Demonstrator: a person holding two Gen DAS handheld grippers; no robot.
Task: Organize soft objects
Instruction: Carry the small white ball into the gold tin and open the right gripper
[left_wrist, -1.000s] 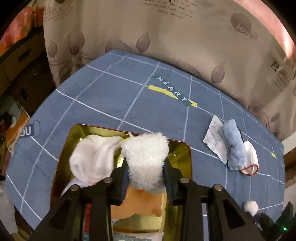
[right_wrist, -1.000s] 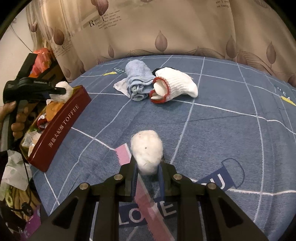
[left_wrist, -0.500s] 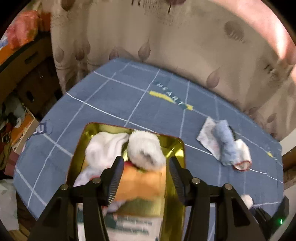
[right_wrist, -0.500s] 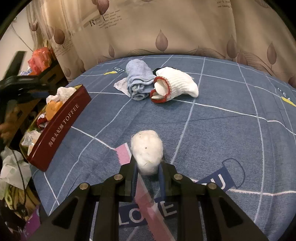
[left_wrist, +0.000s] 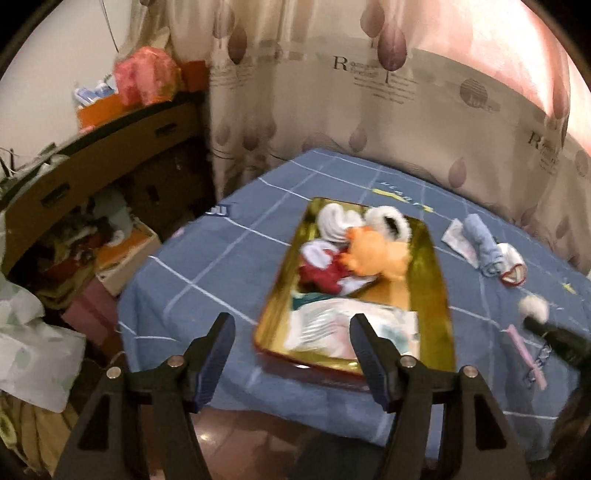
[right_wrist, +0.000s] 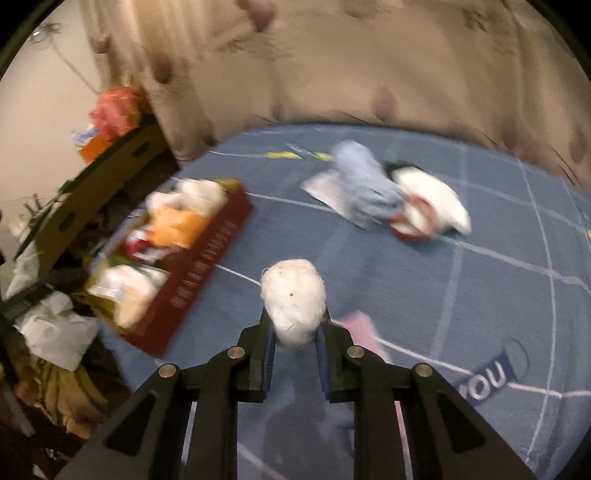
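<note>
A gold-lined tin with red sides (left_wrist: 436, 280) (right_wrist: 207, 266) sits on the blue cloth, holding a white fluffy sock (left_wrist: 388, 221), an orange plush (left_wrist: 380, 254) and other soft items. My left gripper (left_wrist: 291, 332) hangs back from the tin's near end, its jaws opening with nothing between them. My right gripper (right_wrist: 295, 332) is shut on a white fluffy ball (right_wrist: 293, 295), lifted above the cloth to the right of the tin. That ball (left_wrist: 533, 308) also shows at the right of the left wrist view. A rolled blue towel (right_wrist: 365, 184) (left_wrist: 480, 240) and a white sock with a red cuff (right_wrist: 428, 206) (left_wrist: 511, 264) lie beyond.
A patterned curtain (left_wrist: 406, 110) hangs behind the table. Cardboard boxes (left_wrist: 103, 155) and clutter stand off the table's left edge, with a white plastic bag (left_wrist: 33, 347) lower down. A pink strip (right_wrist: 364, 328) lies on the cloth under the ball.
My left gripper let go of the white fluffy sock in the tin, opened wide and drew back. My right gripper lifted the white ball off the cloth and swung toward the tin.
</note>
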